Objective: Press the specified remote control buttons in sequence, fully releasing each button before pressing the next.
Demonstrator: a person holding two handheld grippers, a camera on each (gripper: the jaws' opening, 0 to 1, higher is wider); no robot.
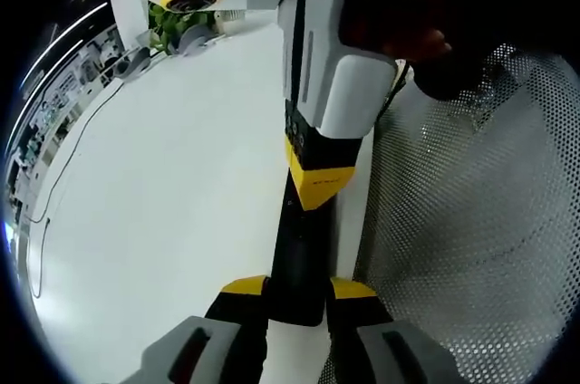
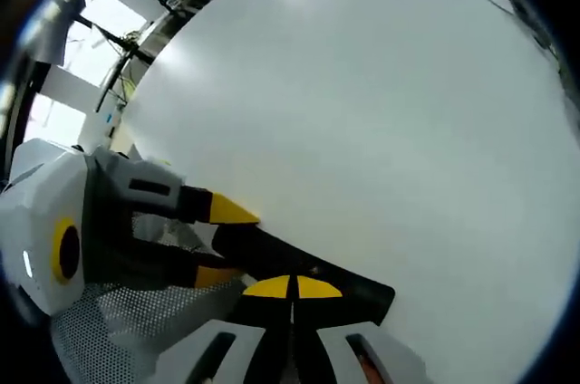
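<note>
Remote control (image 1: pixel 297 262) lying long and black on white worktop (image 1: pixel 163 221), pinched at one end.
Left tongs (image 1: pixel 299 292) clamping remote's near end between yellow tips; right tongs (image 2: pixel 292 288) clenched tip to tip, pressing down on remote (image 2: pixel 308 273); perforated mesh panel (image 1: pixel 471 221) running alongside, beside worktop edge.

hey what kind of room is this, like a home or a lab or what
Probably a lab or workshop, not a home. A large bare white table has cables trailing across it, shelves of equipment stand beyond its edge, and a perforated metal panel runs alongside.
</note>
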